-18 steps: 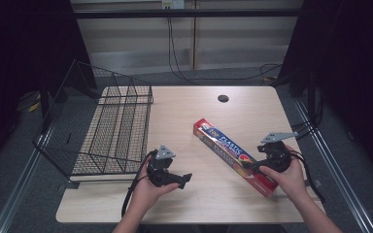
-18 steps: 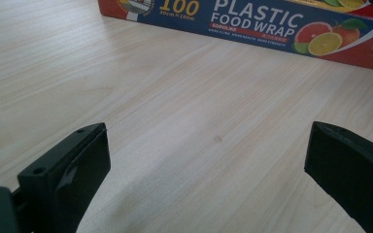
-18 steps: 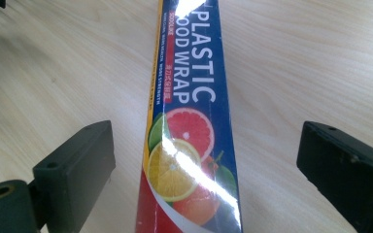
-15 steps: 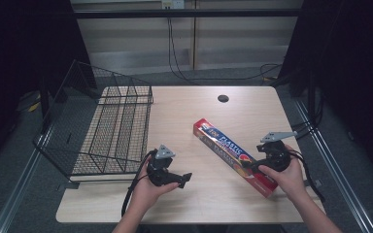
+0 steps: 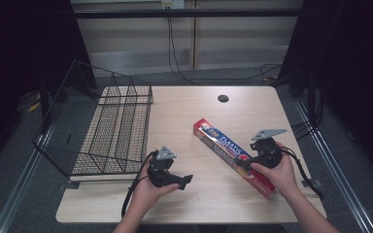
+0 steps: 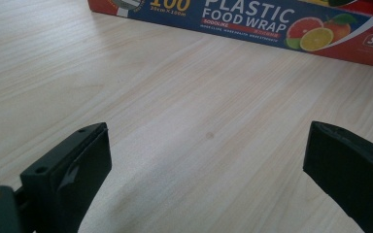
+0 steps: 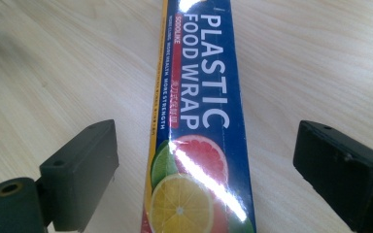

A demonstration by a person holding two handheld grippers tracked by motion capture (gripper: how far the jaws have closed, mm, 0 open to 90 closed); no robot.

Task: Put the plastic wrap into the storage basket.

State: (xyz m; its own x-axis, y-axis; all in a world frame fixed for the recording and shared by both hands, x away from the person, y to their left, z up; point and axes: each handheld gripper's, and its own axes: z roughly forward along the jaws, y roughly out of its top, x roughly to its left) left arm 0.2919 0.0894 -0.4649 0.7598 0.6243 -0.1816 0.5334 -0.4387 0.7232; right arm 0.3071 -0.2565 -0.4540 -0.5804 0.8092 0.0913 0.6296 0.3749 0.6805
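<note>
- The plastic wrap box (image 5: 233,155) lies flat and diagonal on the right half of the table (image 5: 189,121) — big white "PLASTIC FOOD WRAP" on blue, with a "100" near one end.
- There's a red strip reading "SODOLIKE" plus a thin yellow line of print along the edge, too small for me to read properly. Citrus slices are pictured near the end by the right hand.
- The right gripper (image 5: 245,165) sits over that near end, jaws wide either side of the box and not pressing it — its far end is cut off in the right gripper view.
- The left gripper (image 5: 187,180) hangs over bare wood, jaws spread, gripping nothing.
- A wire basket (image 5: 109,131) stands at the left.
</note>
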